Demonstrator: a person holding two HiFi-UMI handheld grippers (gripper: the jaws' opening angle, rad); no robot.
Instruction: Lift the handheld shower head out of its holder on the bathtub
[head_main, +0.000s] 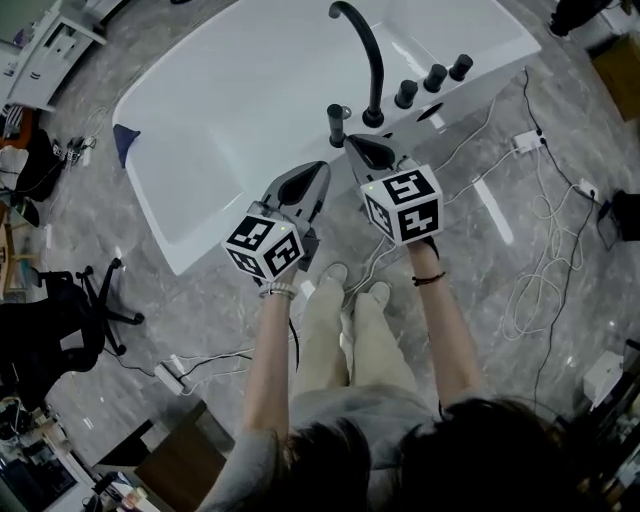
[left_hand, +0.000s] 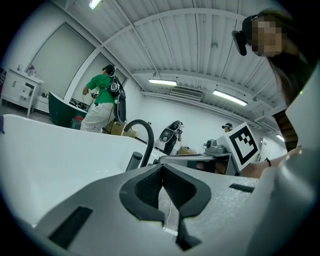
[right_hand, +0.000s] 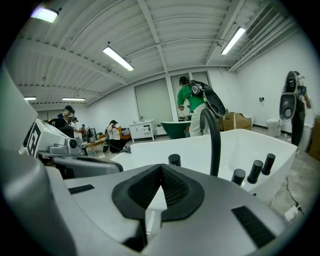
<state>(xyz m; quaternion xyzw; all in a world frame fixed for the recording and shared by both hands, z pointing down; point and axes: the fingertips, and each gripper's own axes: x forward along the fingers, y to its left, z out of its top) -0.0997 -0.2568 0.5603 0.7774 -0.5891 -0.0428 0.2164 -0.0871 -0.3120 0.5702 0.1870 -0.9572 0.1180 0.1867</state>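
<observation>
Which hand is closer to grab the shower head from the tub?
Probably the right gripper: its shut tips sit nearest the shower head, which lines up just above its jaws. The left gripper is farther back.

The bathtub is showing white; its faucet, knobs and shower head are showing black. Grey veining is running across the floor. The left gripper and right gripper are showing black-and-white square patterns on grey.

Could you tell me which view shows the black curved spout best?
The head view: the whole spout shows, base to tip, over the tub. Both gripper views show the spout side-on, base hidden.
</observation>
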